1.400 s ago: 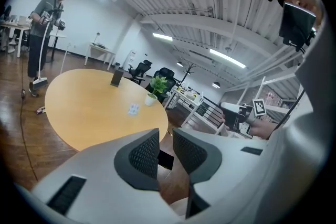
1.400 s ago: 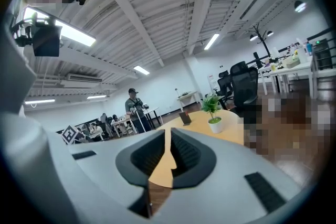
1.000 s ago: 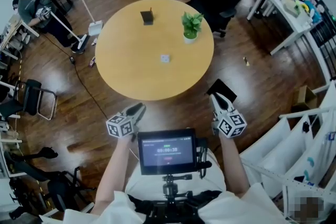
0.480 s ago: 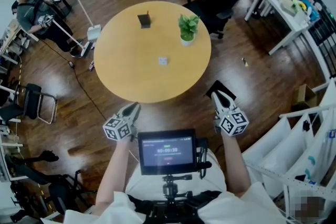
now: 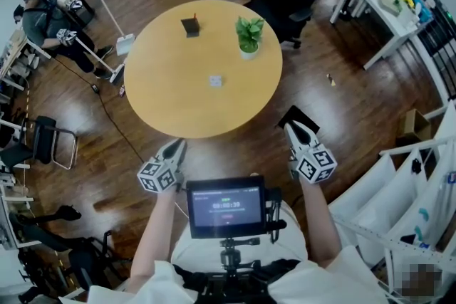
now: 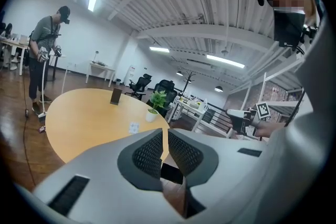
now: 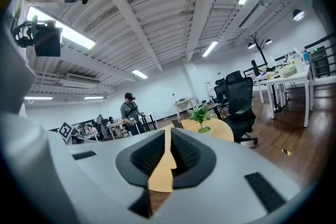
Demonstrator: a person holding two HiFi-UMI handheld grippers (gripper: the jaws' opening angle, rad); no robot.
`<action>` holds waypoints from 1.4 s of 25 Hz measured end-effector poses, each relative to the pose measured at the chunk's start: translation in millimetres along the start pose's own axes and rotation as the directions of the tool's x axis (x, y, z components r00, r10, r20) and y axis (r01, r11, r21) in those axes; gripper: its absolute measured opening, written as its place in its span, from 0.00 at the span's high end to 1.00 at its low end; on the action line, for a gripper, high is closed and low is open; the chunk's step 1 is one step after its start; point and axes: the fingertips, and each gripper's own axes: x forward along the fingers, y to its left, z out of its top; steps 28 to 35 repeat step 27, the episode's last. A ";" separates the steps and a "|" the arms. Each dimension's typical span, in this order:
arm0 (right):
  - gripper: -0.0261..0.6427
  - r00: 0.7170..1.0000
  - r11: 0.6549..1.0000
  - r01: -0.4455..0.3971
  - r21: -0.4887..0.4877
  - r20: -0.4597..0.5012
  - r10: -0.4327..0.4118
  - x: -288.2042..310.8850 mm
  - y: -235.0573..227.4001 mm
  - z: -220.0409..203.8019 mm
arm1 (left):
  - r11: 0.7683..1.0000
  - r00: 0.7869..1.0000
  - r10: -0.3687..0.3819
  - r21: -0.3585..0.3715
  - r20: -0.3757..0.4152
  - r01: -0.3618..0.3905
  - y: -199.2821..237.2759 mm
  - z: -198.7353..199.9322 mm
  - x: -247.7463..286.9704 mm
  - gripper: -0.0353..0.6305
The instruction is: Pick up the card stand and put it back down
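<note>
**While the card stand [image 5: 189, 26] stands upright on the far part of the tabletop [image 5: 164, 100], both tongs are held shut and empty**

As the stand is seen on the round tabletop with neither tongs near it, the scene is fitted equally by a stand waiting to be lifted and by one set back down. Which of the two holds cannot be settled.

The left tongs [image 6: 165, 134] are closed to a thin slit with nothing between the pads. The same is seen of the right tongs [image 7: 169, 134]. Both are held off the near edge of the tabletop, well apart from the stand.

Any handling of the stand is judged to call for three things:
- a long reach across the tabletop;
- a grip taken squarely on its dark body, so that it is kept upright;
- a level base at set-down, so that it is not tipped.

The potted plant [image 5: 249, 34], near the stand's right, would have to be avoided.

One container is seen, the plant's white pot [image 5: 247, 51], in which green leaves are held. A small white square [image 5: 214, 81] lies mid-tabletop.
</note>
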 end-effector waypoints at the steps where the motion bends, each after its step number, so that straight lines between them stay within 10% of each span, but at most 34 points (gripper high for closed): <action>1: 0.89 1.000 1.000 -0.005 -0.005 0.000 0.005 -0.8 -1.4 -0.3 | 1.000 1.000 -0.001 0.000 -0.002 0.001 -3.0 -1.1 2.3 0.91; 17: 0.90 1.000 0.999 -0.021 -0.049 0.015 0.022 -49.5 -10.6 40.9 | 0.999 0.999 -0.044 -0.010 -0.014 0.044 -70.5 -14.0 51.9 0.91; 27: 0.90 0.989 0.989 -0.127 -0.079 0.065 0.132 -87.6 -2.0 77.4 | 0.960 0.962 -0.263 -0.085 0.075 0.268 -177.1 3.2 87.1 0.91; 35: 0.90 0.989 0.989 -0.127 -0.079 0.065 0.132 -87.6 -2.0 77.4 | 0.960 0.962 -0.263 -0.085 0.075 0.268 -177.1 3.2 87.1 0.91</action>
